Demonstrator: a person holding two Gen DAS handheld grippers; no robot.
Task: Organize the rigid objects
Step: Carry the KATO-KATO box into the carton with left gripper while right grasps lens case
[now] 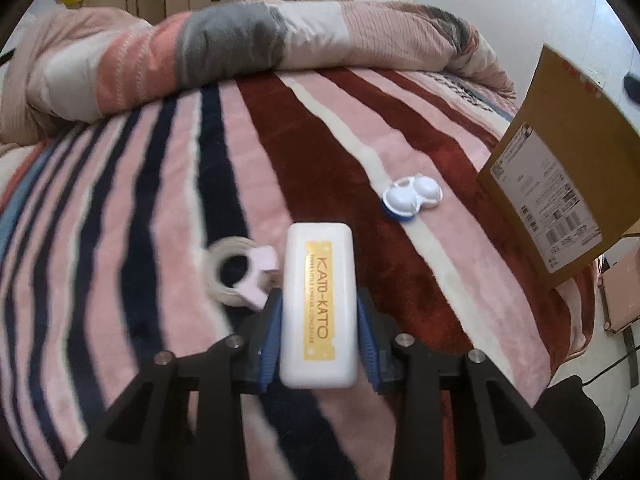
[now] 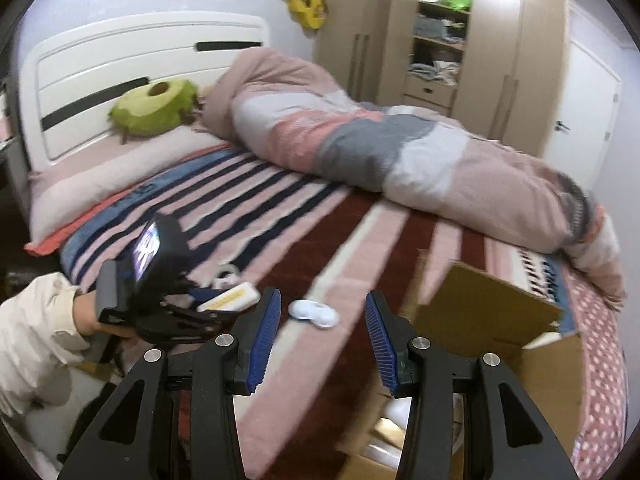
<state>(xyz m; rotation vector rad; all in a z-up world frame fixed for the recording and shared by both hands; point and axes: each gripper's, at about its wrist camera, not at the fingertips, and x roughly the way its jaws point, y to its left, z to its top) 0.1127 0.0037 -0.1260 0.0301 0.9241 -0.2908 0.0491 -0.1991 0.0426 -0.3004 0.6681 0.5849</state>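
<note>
Your left gripper (image 1: 320, 312) jaws clenched on the white concealer case (image 1: 319, 304), your right gripper (image 2: 320, 332) jaws released, cardboard box (image 2: 472, 320) cut off at the bed's (image 1: 120, 200) edge, tape roll (image 1: 232, 270) blurred

The blanket (image 1: 120, 200) is striped pink, navy, dark red and cream. The duvet (image 1: 224, 48) has pink, grey and white blocks. The case (image 1: 318, 304) is white with a yellow label. The lens case (image 1: 412, 196) is white and blue. The box (image 1: 568, 168) is brown. At upper left of the right view, the cushion (image 2: 154, 108) is green.
</note>
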